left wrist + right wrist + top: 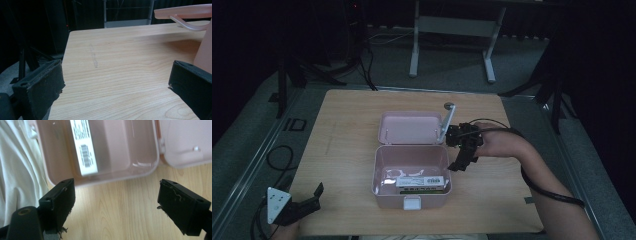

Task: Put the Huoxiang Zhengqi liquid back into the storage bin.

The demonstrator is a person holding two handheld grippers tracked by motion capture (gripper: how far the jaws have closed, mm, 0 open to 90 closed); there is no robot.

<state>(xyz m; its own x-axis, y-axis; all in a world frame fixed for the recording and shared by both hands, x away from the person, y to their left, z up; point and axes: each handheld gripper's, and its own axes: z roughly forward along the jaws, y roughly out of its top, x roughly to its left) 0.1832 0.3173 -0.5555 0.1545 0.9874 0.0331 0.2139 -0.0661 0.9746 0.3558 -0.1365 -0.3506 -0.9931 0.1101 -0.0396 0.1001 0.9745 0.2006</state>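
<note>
the worktop (342,150) is pale wood, and near its middle sits the pink box (382,192), the biggest thing in play. it looks like thin moulded plastic, so i judge it light, fairly stiff in the walls, smooth and a bit slippery, and likely to skate on the wood if pushed from one side. its long axis runs left to right across the high view, its white latch (412,202) facing the person's edge. the lid (409,127) is thrown back flat behind the tub, hinge along the far side, inner face up. the lid's free far edge or the tub's rim look like the sound places to take hold; the walls would flex under a hard pinch.

inside, against the near wall, lies a flat carton (421,181) with a white barcode label, its length along the box's. probably light cardboard, easily crushed; best gripped across its narrow width.

the right tongs (458,161) hang at the box's right rim, spread wide with nothing between. the left tongs (307,202) rest at the near left corner, also spread and empty.
</note>
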